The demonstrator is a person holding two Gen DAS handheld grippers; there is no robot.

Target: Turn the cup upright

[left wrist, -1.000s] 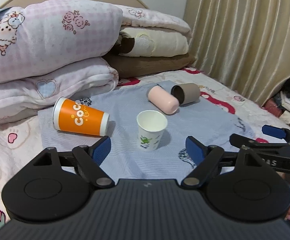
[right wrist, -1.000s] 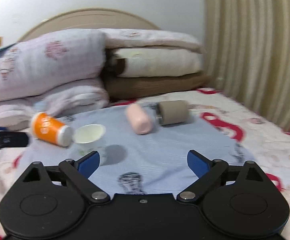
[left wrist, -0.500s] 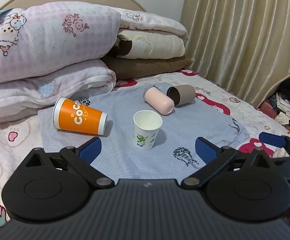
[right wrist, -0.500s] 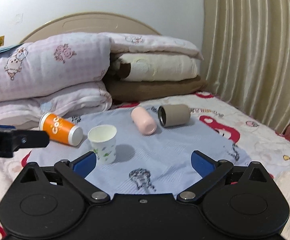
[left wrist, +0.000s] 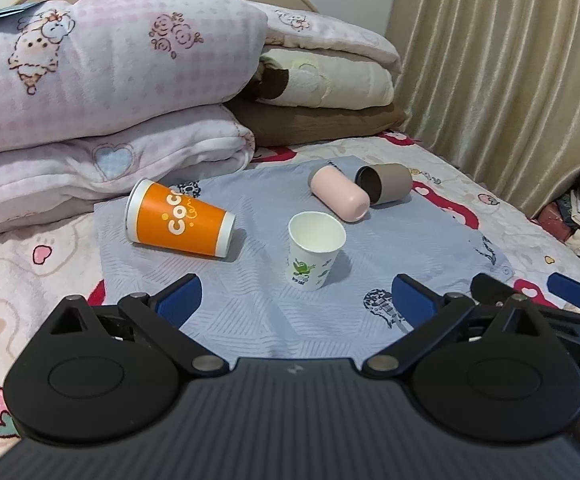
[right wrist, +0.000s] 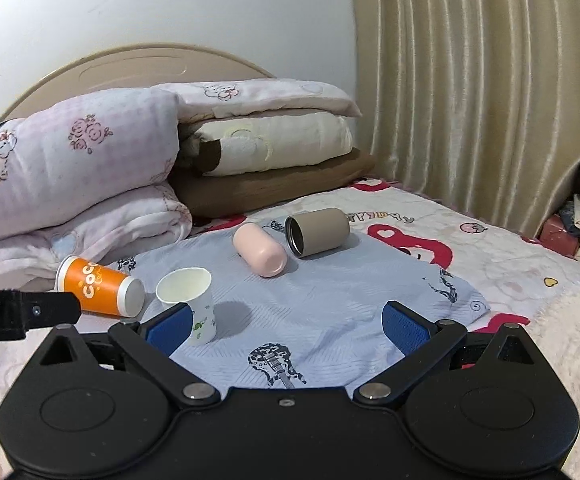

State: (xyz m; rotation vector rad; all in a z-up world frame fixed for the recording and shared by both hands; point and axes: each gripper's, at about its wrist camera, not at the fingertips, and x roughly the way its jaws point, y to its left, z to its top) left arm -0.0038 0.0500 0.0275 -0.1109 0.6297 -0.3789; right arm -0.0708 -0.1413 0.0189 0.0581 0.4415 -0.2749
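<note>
Cup-wise, four lie or stand on a pale blue cloth (left wrist: pixel 389 248) spread over the bed (right wrist: pixel 489 240). Taking the small white paper cup (left wrist: pixel 315 256) as the landmark: it stands upright near the cloth's middle, mouth up, with a green print on its side. Left of the white paper cup lies the orange cup (left wrist: pixel 180 225) on its side, its rim toward the folded pink blankets (left wrist: pixel 102 92) and its base pointing at the white paper cup, near it but apart. Beyond the white paper cup and a little right, a pink cup (left wrist: pixel 339 194) lies on its side, closed end toward the camera. Touching the pink cup's right side is a taupe cup (left wrist: pixel 385 184), also on its side, its dark open mouth facing left.

Nearer than the white paper cup, the left tool (left wrist: pixel 295 300) hovers over the cloth's front edge with its blue pads spread wide, holding nothing. The right tool (right wrist: pixel 288 322) is likewise released and empty; in the right wrist view its left pad overlaps the white paper cup (right wrist: pixel 190 304), though contact cannot be told.
</note>
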